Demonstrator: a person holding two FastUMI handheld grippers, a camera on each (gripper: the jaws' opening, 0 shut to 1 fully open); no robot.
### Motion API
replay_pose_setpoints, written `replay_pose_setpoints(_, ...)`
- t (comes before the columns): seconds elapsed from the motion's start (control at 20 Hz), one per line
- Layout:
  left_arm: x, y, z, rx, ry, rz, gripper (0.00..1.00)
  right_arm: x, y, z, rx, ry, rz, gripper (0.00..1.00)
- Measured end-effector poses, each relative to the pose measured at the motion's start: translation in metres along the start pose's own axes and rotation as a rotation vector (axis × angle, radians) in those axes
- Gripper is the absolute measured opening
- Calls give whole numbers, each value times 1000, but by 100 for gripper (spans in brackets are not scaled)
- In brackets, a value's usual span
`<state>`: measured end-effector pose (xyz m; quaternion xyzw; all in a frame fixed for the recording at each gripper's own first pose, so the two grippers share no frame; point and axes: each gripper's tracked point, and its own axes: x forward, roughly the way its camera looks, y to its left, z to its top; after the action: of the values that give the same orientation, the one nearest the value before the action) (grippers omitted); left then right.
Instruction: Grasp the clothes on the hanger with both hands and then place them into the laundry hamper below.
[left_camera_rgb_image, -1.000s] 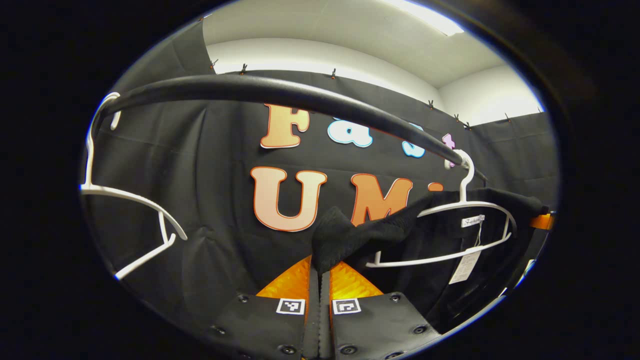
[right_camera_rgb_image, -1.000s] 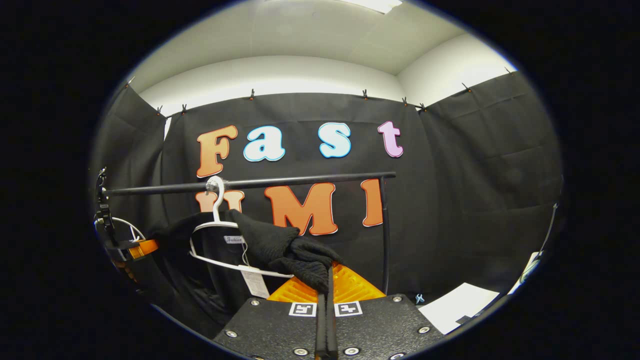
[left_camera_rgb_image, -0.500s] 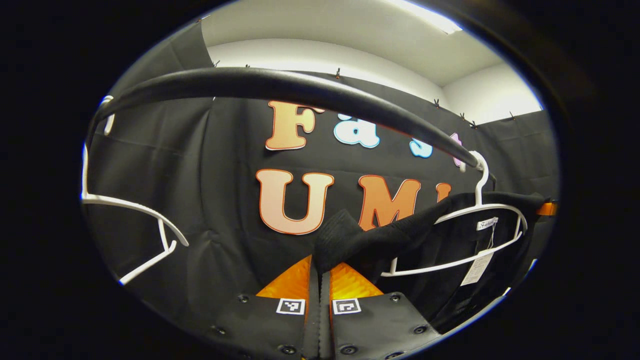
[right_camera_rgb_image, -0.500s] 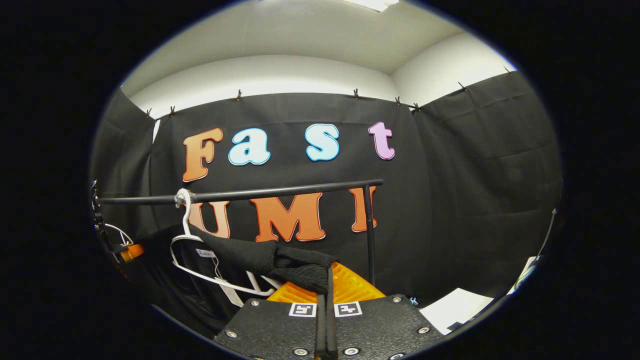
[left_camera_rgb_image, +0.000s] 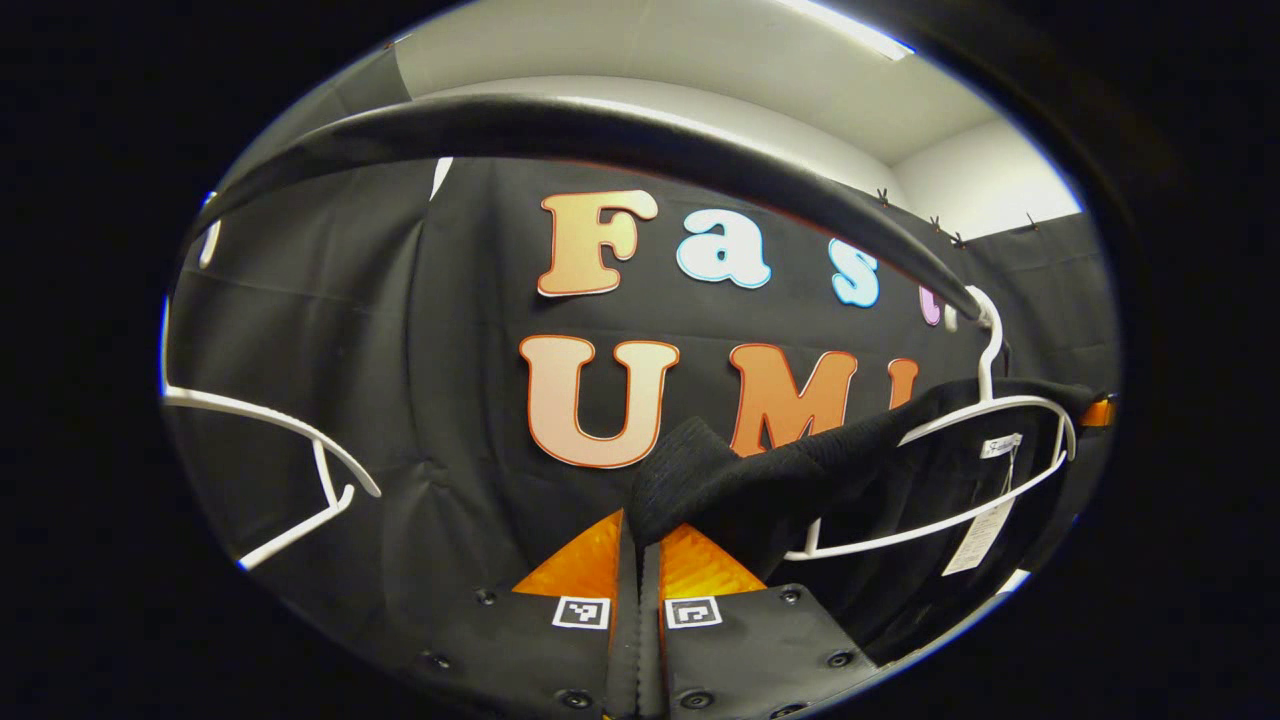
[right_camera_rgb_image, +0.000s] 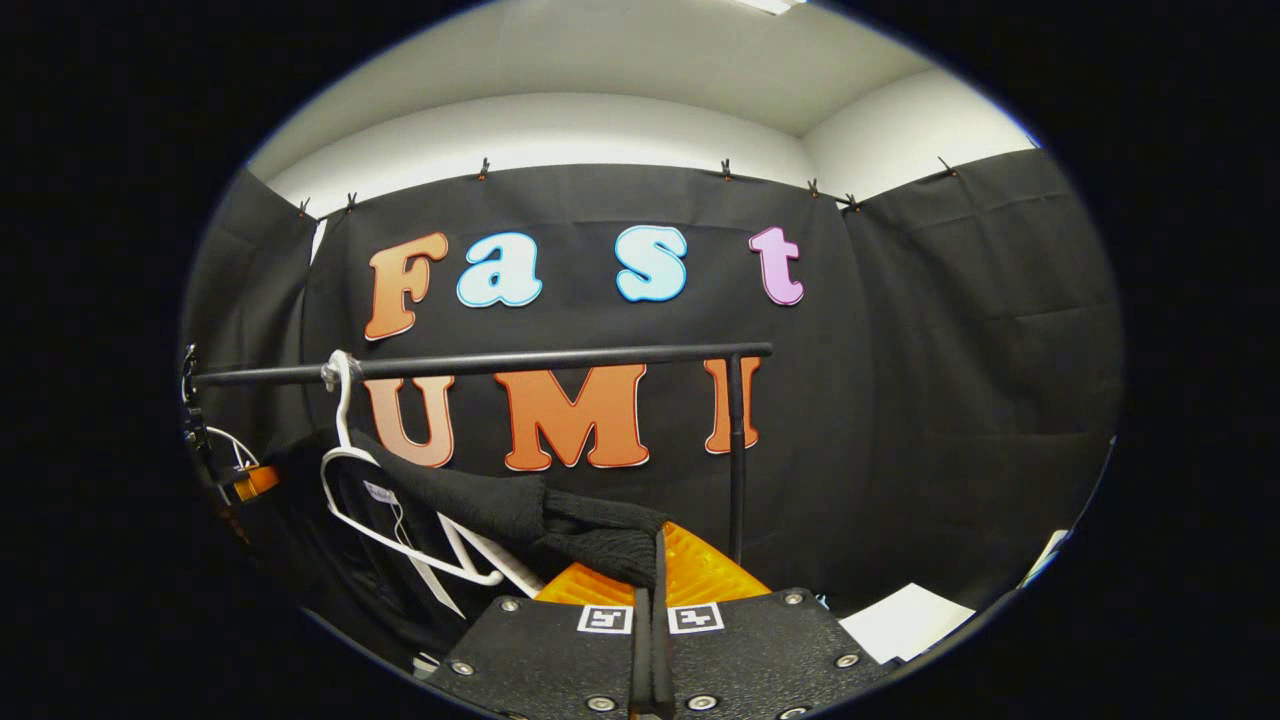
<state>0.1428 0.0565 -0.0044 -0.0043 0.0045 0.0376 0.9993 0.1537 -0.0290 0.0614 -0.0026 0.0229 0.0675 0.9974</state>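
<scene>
Under rail (right_camera_rgb_image: 480, 362), grippers pinch garment (right_camera_rgb_image: 560, 525)

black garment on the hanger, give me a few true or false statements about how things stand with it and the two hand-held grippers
1. The left hand-held gripper is shut on the black garment. True.
2. The garment has come fully off its white hanger. False: one shoulder is pulled off, but the rest still hangs around the hanger.
3. The right hand-held gripper is open and clear of the cloth. False: its fingers are pressed together on a bunched fold of the garment.
4. The white hanger is hooked on the black rail. True.
5. A second, empty white hanger hangs in the left gripper view. True.
</scene>
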Motion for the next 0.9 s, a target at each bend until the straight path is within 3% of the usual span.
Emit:
replay_pose_setpoints(0.3, 10, 5, -12, 22, 11, 51, 6, 33, 8, -20, 46, 17, 110, 0)
replay_pose_setpoints(0.35, 11, 8, -16, 23, 18, 58, 6, 39, 11, -24, 59, 17, 137, 5)
replay_pose_setpoints(0.5, 17, 11, -29, 7, 40, 66, 8, 56, 12, -42, 118, 42, 196, 0)
replay_pose_setpoints(0.6, 16, 13, -36, 11, 51, 74, 7, 66, 13, -54, 145, 58, 215, 5)
replay_pose_setpoints(0.7, 16, 13, -45, 13, 65, 81, 6, 75, 13, -69, 155, 83, 220, 0)
replay_pose_setpoints(0.9, 20, 20, -67, -2, 102, 104, 6, 88, 16, -99, 192, 126, 230, 0)
